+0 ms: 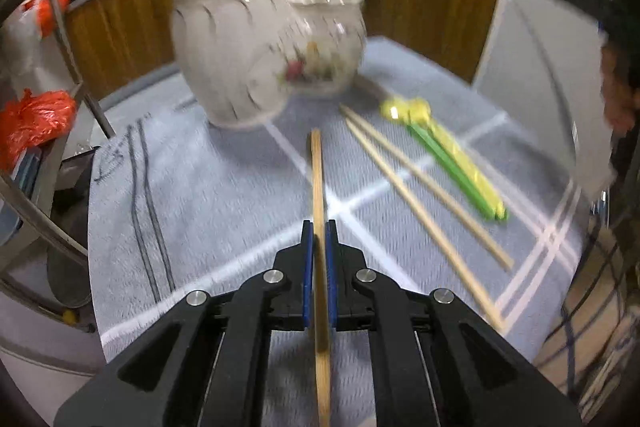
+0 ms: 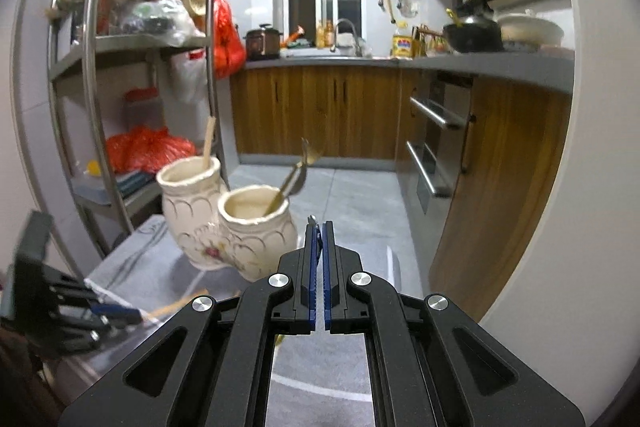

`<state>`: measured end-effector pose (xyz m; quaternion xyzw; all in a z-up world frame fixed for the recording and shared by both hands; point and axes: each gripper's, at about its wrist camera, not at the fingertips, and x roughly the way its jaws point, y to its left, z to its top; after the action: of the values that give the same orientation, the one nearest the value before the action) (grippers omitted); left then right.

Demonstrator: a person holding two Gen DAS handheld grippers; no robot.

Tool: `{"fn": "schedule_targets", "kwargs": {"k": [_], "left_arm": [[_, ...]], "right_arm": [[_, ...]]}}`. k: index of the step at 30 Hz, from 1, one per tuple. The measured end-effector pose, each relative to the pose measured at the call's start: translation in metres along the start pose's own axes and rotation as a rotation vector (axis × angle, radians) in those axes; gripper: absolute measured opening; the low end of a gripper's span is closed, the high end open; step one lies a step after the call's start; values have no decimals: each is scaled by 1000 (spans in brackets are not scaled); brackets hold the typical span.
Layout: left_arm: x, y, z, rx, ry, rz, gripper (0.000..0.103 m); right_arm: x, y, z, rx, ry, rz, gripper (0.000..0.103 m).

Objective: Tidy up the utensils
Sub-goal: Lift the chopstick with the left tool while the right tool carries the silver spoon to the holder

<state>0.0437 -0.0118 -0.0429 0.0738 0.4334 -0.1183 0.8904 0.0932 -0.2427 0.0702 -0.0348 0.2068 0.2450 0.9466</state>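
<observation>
My left gripper [image 1: 319,227] is shut on a wooden chopstick [image 1: 318,179] that points toward a pair of joined cream ceramic jars [image 1: 228,47] on the grey cloth [image 1: 200,207]. My right gripper [image 2: 319,227] is raised above the cloth near the jars [image 2: 256,227], jaws shut, with a thin grey tip of a utensil [image 2: 311,219] poking out between the pads. The left jar holds a wooden stick [image 2: 208,143]. The right jar holds a gold fork [image 2: 296,171]. Two wooden chopsticks [image 1: 420,195] and a green-and-yellow pair [image 1: 452,163] lie on the cloth to the right.
A metal shelf rack [image 2: 92,67] with red bags stands left of the table. Wooden kitchen cabinets [image 2: 320,107] and a grey counter lie beyond. The left gripper [image 2: 60,315] shows blurred at the lower left of the right wrist view. A person's checked sleeve [image 1: 592,307] is at the right edge.
</observation>
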Motion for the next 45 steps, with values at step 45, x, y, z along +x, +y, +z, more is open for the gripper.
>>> {"fn": "schedule_targets", "kwargs": {"k": [45], "left_arm": [[-44,122,148,-430,-793,-89,6]], "right_arm": [[96,19,102,89,-296,-176,3]]}}
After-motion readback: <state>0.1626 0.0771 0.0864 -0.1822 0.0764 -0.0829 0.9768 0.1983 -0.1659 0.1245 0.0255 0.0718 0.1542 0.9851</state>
